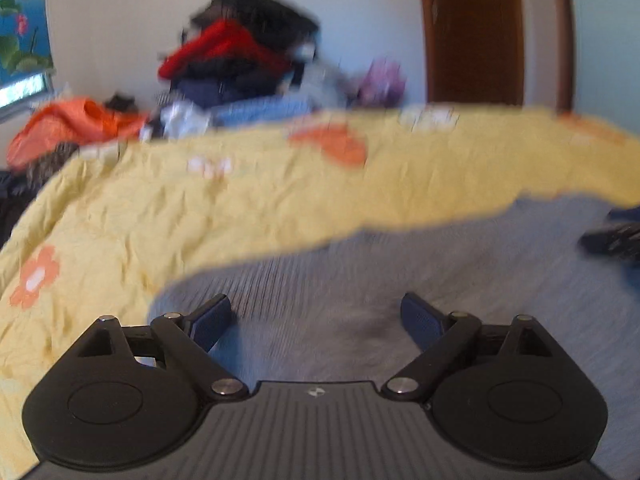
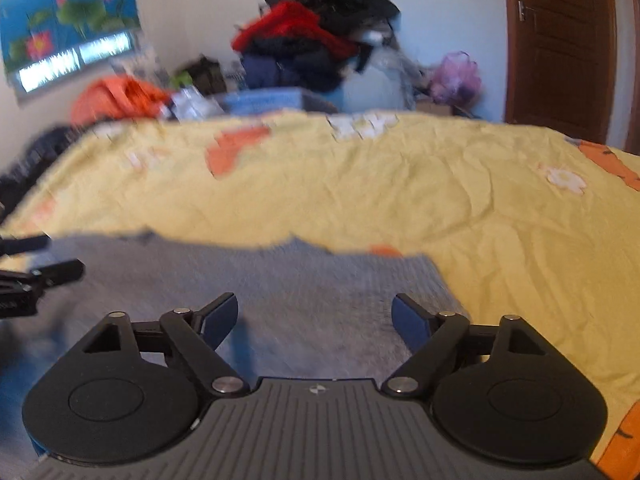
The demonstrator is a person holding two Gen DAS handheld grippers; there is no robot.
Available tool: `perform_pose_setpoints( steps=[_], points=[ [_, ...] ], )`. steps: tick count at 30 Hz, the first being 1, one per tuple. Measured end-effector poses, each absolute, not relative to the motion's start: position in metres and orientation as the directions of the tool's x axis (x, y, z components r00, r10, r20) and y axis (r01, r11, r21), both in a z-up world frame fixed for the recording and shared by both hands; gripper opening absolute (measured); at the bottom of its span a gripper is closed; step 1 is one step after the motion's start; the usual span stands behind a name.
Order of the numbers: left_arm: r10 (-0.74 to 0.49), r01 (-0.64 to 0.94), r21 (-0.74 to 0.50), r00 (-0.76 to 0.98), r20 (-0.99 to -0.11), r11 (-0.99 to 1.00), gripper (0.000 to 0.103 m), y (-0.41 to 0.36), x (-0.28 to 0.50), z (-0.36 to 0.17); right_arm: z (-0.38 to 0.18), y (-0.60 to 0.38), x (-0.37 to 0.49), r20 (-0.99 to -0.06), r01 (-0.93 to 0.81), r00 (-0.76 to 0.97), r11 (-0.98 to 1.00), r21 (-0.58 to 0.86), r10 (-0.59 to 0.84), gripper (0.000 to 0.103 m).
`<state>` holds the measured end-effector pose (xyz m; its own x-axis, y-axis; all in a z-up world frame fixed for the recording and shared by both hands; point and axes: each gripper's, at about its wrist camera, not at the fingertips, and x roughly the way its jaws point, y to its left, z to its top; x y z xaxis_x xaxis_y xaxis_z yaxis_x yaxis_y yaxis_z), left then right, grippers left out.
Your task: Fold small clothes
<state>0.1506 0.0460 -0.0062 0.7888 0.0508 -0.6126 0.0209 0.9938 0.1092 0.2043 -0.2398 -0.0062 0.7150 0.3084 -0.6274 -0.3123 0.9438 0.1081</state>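
Hovering both tongs, left tongs (image 1: 316,320) and right tongs (image 2: 314,318) wide open and empty, I judge the grey knit garment (image 2: 280,280) soft, limp; grab its edges.

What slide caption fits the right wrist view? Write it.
Open right gripper above grey knit garment on yellow floral bedspread.

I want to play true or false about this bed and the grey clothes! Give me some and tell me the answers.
1. The grey garment lies on a yellow bedspread. True.
2. The right gripper is squeezing the garment. False: its fingers stand apart, nothing pinched.
3. The left gripper is open. True.
4. The clothes pile behind the bed is all white. False: it shows red, black and dark blue.
5. The door is brown. True.
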Motion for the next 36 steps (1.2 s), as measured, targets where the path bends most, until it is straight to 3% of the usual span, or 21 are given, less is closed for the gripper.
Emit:
perform_pose_setpoints(
  steps=[3,6,10,12,15,18,23,27,30,36],
  points=[
    [0.028,-0.042,-0.006,0.773,-0.633,0.999,0.101,0.073,0.163,-0.01,-0.016,-0.247,0.202,-0.604,-0.303,0.739,0.948,0.098,0.299,0.083],
    [0.058,-0.047,0.034,0.771,-0.634,0.998,0.103,0.071,0.165,-0.01,-0.016,-0.245,0.207,-0.614,-0.297,0.735,0.951,0.09,0.287,0.088],
    [0.157,-0.154,0.049,0.841,-0.517,0.987,0.101,0.072,0.115,0.015,-0.004,-0.248,0.194,-0.604,-0.271,0.749,0.958,0.093,0.271,0.087],
    [0.07,-0.136,-0.113,0.886,-0.457,0.984,0.101,0.09,0.065,0.033,0.018,-0.271,0.164,-0.556,-0.222,0.778,0.956,0.191,0.292,0.091],
    [-0.084,-0.119,-0.436,0.904,-0.42,0.892,0.101,0.128,-0.011,0.035,0.036,-0.322,0.097,-0.438,-0.214,0.793,0.867,0.449,0.423,0.101],
    [-0.133,-0.193,-0.611,0.885,-0.447,0.768,0.101,0.154,-0.069,0.017,0.023,-0.367,0.036,-0.431,-0.101,0.782,0.774,0.625,0.45,0.101],
    [-0.216,-0.25,-0.746,0.858,-0.466,0.617,0.101,0.169,-0.107,-0.013,-0.015,-0.396,-0.026,-0.492,0.082,0.762,0.692,0.717,0.42,0.1],
    [-0.324,-0.187,-0.843,0.864,-0.386,0.505,0.101,0.171,-0.089,-0.018,-0.021,-0.378,-0.02,-0.461,0.025,0.738,0.663,0.748,0.492,0.103],
    [-0.424,-0.144,-0.936,0.862,-0.279,0.322,0.101,0.172,-0.07,-0.029,-0.02,-0.359,0.002,-0.443,0.008,0.724,0.636,0.772,0.529,0.103],
    [-0.371,-0.191,-0.922,0.873,-0.317,0.338,0.101,0.165,-0.039,-0.024,-0.019,-0.326,0.035,-0.428,-0.011,0.728,0.633,0.774,0.536,0.103]
  ],
)
